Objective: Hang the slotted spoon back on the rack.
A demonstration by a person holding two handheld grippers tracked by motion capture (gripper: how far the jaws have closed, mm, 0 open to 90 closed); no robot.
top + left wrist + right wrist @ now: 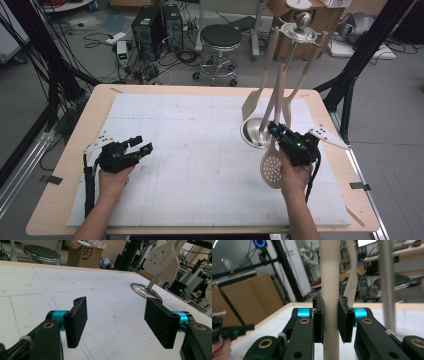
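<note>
Right tool (pixel 276 131): clenched on the beige handle of a skimmer (pixel 271 167), both pads pressed flat against the handle (pixel 329 290) in the right gripper view. In the high view the skimmer's perforated head hangs low over the white mat (pixel 200 150), just left of the person's right hand (pixel 295 175), with the handle rising up and away toward the rack top.

Rack (pixel 295 35): a metal post on a round base (pixel 252 134), standing on the right half of the counter (pixel 65 165). A slotted turner (pixel 251 102) hangs from its top ring (another beige utensil hangs beside it).

Left tool (pixel 141 145): released, jaws wide apart with nothing between them, held low over the mat on the left side by the left hand (pixel 112 177). In the left gripper view its pads (pixel 77 321) frame bare mat, with the rack base (pixel 143 290) and turner (pixel 163 258) beyond.

The two tools are well apart.
</note>
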